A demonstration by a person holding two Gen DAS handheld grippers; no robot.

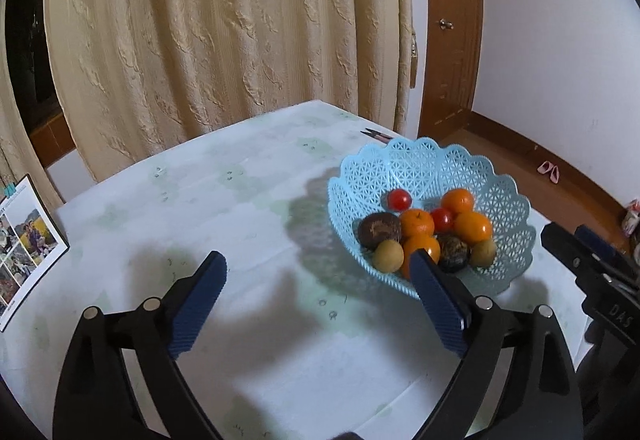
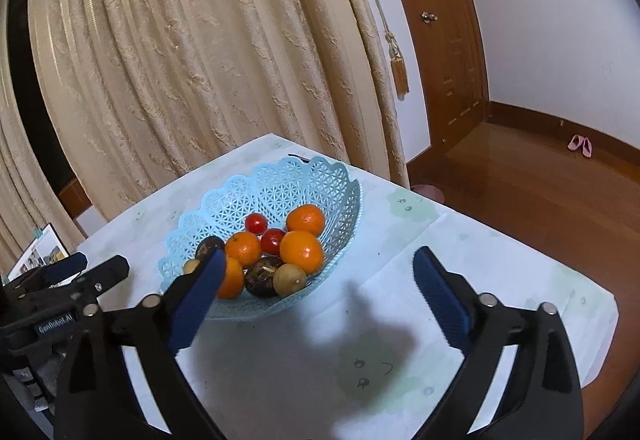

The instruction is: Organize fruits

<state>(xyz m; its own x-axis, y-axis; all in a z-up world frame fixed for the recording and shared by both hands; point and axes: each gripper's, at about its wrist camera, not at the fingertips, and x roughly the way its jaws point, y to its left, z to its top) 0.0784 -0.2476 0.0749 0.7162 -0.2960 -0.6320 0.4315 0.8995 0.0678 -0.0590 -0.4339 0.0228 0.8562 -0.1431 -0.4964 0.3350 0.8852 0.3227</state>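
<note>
A light blue lattice basket [image 1: 432,160] [image 2: 280,180] stands on the table and holds several oranges [image 1: 417,222] [image 2: 301,252], two red tomatoes [image 1: 399,199] [image 2: 256,223], two dark brown fruits [image 1: 379,229] [image 2: 262,276] and two small tan fruits [image 1: 389,256] [image 2: 290,279]. My left gripper [image 1: 318,270] is open and empty, left of and in front of the basket. My right gripper [image 2: 320,266] is open and empty, in front of the basket's right side. Each gripper shows at the edge of the other's view.
The table [image 1: 200,200] [image 2: 480,260] has a pale patterned cloth. A photo calendar [image 1: 24,240] stands at its left edge. Small scissors [image 1: 374,135] lie behind the basket. Cream curtains [image 1: 220,32] hang behind the table. A wooden door [image 2: 440,40] and floor are to the right.
</note>
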